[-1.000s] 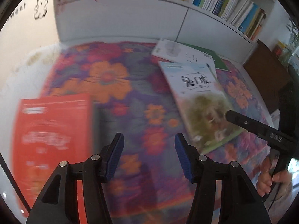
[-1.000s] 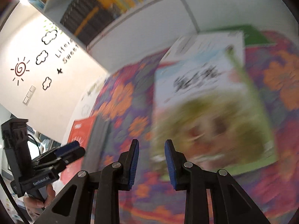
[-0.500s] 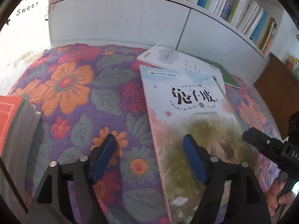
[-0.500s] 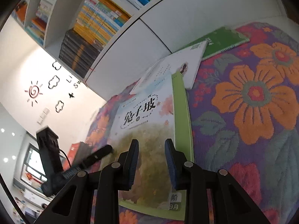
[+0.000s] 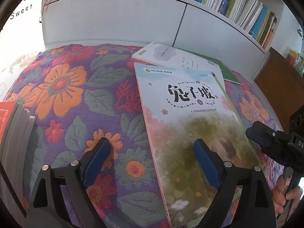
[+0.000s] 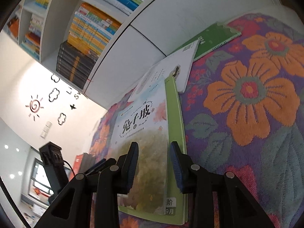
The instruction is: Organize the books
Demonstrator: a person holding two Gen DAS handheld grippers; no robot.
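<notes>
A picture book [image 5: 190, 117] with a pale blue and green cover lies flat on the flowered cloth [image 5: 76, 98], on top of a green book [image 6: 175, 114]. My left gripper [image 5: 152, 157] hovers over the picture book's left edge. Its jaws are opening wide, with that edge between them and the pads clear of it. From the right, my right gripper [image 6: 153, 163] straddles the same book's [image 6: 144, 133] right edge. Its jaws stand a narrow way apart and are opening, and the pads do not press. The left wrist view shows the right gripper [image 5: 266, 138] at the book's right side.
A white book [image 5: 176, 57] and a green spiral notebook [image 6: 214, 38] lie behind the picture book near the white cabinet [image 5: 114, 19]. Shelves of books [image 5: 237, 5] run above. A red book [image 5: 5, 114] on grey ones [image 5: 17, 133] sits far left. A person's hand [image 5: 286, 195] is at the right.
Both grippers swung in onto the picture book, the left one coming away from the red book. The left jaws widened a lot and the right jaws a little.
</notes>
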